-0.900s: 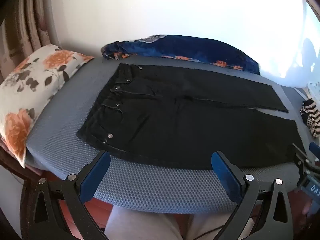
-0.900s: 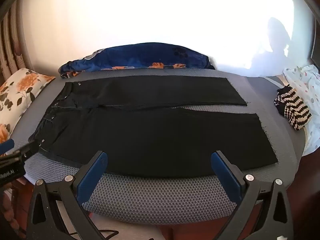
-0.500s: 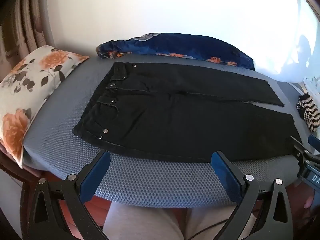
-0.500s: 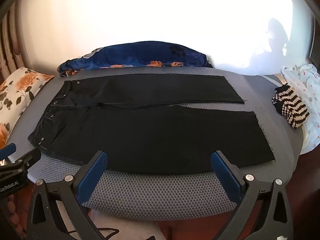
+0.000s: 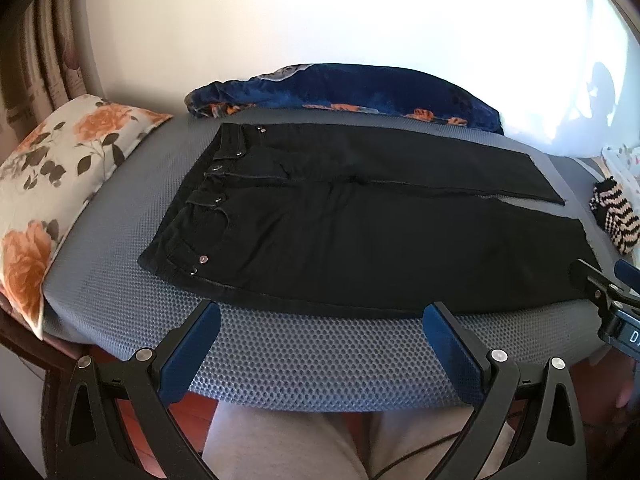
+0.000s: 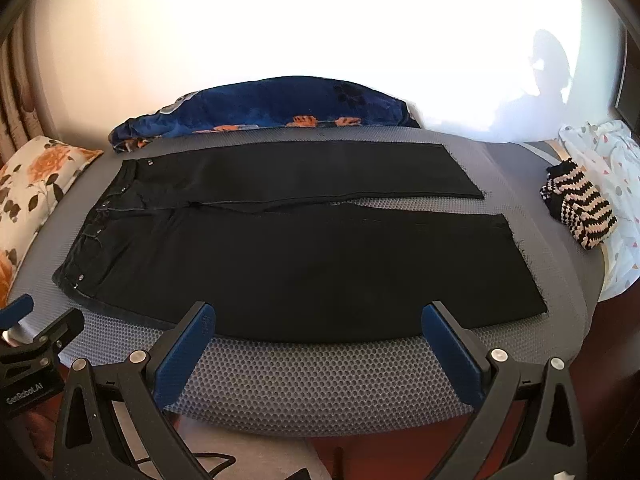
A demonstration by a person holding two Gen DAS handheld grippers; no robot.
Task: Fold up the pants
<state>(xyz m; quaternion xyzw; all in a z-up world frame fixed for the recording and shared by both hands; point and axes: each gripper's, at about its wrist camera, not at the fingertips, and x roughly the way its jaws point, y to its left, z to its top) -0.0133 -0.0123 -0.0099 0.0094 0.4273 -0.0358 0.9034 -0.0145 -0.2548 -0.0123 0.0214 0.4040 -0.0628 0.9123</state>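
Black pants [image 5: 360, 224] [image 6: 304, 256] lie flat and spread out on a grey mesh mattress [image 5: 304, 356] [image 6: 312, 376], waistband to the left, both legs running to the right with a narrow gap between them. My left gripper [image 5: 320, 328] hangs open over the near mattress edge, just short of the waist side of the near leg. My right gripper [image 6: 318, 330] is open too, over the same near edge, by the lower part of the near leg. Nothing sits between either pair of blue pads. The right gripper's tip [image 5: 612, 292] shows at the far right of the left wrist view.
A floral pillow [image 5: 52, 188] [image 6: 28, 192] lies at the left end. A dark blue blanket [image 5: 352, 92] [image 6: 272, 104] is bunched along the wall behind the pants. A striped knit item [image 5: 612, 216] [image 6: 576, 204] and white patterned cloth [image 6: 612, 184] sit at the right. A person's light trousers [image 5: 288, 440] show below.
Both grippers have drawn back and risen a little, so the pants sit higher in both views. The pants have not moved, and both grippers stay open.
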